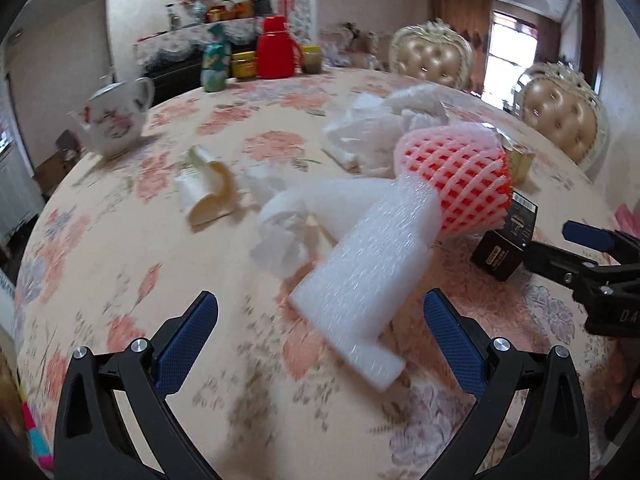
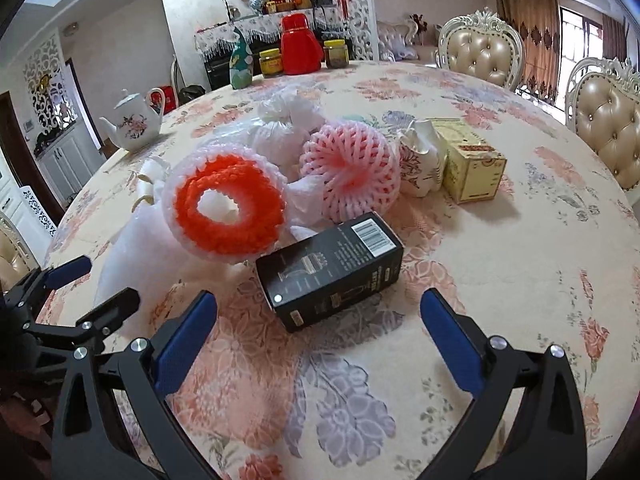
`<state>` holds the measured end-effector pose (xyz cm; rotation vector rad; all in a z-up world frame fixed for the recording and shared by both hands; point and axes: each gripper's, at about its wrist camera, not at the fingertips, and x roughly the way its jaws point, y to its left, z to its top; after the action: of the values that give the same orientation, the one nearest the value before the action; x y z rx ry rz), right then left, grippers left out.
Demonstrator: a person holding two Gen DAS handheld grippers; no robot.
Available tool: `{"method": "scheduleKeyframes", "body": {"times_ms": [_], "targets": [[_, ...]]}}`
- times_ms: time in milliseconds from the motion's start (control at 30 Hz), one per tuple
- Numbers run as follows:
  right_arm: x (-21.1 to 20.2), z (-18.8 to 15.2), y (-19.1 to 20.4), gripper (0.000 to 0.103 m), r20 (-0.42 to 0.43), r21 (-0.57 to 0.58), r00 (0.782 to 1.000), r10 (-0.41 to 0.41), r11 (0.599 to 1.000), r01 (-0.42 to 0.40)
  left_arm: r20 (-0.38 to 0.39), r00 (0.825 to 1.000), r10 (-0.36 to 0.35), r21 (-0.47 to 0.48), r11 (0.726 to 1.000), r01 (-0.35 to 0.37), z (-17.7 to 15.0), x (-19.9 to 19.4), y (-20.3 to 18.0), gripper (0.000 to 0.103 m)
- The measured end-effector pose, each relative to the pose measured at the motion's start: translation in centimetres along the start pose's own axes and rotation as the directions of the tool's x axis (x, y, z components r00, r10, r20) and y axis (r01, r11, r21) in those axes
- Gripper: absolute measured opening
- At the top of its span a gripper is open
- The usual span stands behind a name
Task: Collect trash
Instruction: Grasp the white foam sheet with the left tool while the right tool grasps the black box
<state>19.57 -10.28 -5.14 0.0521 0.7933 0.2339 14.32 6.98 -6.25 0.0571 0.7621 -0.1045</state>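
Closest in, the left gripper (image 1: 320, 344) is spread wide over the white foam slab (image 1: 360, 280), holding nothing. The right gripper (image 2: 318, 336) is released too, facing the black box (image 2: 330, 268). Trash sits mid-worktop (image 2: 500, 280). I'd straddle the slab's narrow edge, squeeze gently since foam probably crushes, then take the box.

On the table (image 2: 500, 264) I see the barcoded box (image 2: 332, 268) nearest my right gripper (image 2: 318, 330), with two foam fruit nets behind it, one (image 2: 226, 208) to the left and one (image 2: 352, 172) to the right. Right of those sit a crumpled cup (image 2: 422, 160) touching a carton (image 2: 470, 164). A foam sheet (image 1: 360, 276) lies between my left gripper's (image 1: 320, 344) spread fingers, its far end against a net; teapot (image 1: 114, 116) far left.
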Motion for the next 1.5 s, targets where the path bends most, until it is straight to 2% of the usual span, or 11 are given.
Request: {"method": "scheduleKeyframes", "body": {"times_ms": [67, 133, 400, 533, 800, 933, 1100, 1200, 1267, 1333, 1500], "targets": [[0.7, 0.3, 0.2, 0.098, -0.014, 0.008, 1.0, 0.0, 1.0, 0.0, -0.022, 0.999, -0.03, 0.028, 0.999, 0.03, 0.3, 0.9, -0.3, 0.083], [1.2, 0.5, 0.3, 0.098, -0.022, 0.012, 1.0, -0.001, 1.0, 0.002, -0.037, 0.997, -0.072, 0.027, 0.997, 0.073, 0.3, 1.3, -0.3, 0.059], [3.6, 1.5, 1.5, 0.098, -0.061, 0.006, 0.997, -0.041, 0.999, 0.042, 0.022, 0.996, -0.088, -0.009, 0.996, 0.088, -1.1, -1.4, 0.5, 0.056], [4.6, 1.8, 1.3, 0.098, -0.076, -0.004, 0.991, -0.106, 0.994, 0.106, 0.04, 0.995, -0.096, -0.025, 0.995, 0.097, -1.7, -2.6, 0.6, 0.056], [1.7, -0.2, -3.4, 0.093, -0.066, 0.053, 0.984, -0.167, 0.984, 0.171, 0.075, 0.99, -0.116, -0.008, 0.993, 0.116, -1.4, -3.5, -0.7, 0.056], [0.5, -0.9, -6.2, 0.085, -0.058, 0.115, 0.987, -0.152, 0.981, 0.158, 0.086, 0.989, -0.121, -0.004, 0.993, 0.122, -1.0, -3.5, -1.9, 0.056], [1.1, -0.3, -5.8, 0.083, -0.056, 0.082, 0.994, -0.099, 0.991, 0.103, 0.093, 0.991, -0.099, -0.021, 0.995, 0.101, -0.9, -3.8, -2.5, 0.056], [2.0, 0.4, -4.6, 0.069, -0.058, 0.043, 0.996, -0.075, 0.996, 0.077, 0.099, 0.992, -0.074, -0.044, 0.996, 0.079, -0.8, -4.3, -2.2, 0.056], [2.7, 0.7, -4.4, 0.04, -0.074, 0.03, 0.995, -0.07, 0.997, 0.072, 0.102, 0.993, -0.061, -0.056, 0.996, 0.067, -1.0, -4.7, -2.3, 0.056], [2.4, 0.6, -4.5, 0.039, -0.068, 0.039, 0.997, -0.036, 0.999, 0.038, 0.108, 0.993, -0.053, -0.06, 0.996, 0.06, -0.9, -5.1, -2.4, 0.056], [-1.4, -0.3, -4.8, 0.038, 0.041, 0.01, 0.999, 0.019, 1.0, -0.02, 0.138, 0.989, -0.056, -0.055, 0.996, 0.064, -0.5, -5.7, -4.2, 0.055]]}}
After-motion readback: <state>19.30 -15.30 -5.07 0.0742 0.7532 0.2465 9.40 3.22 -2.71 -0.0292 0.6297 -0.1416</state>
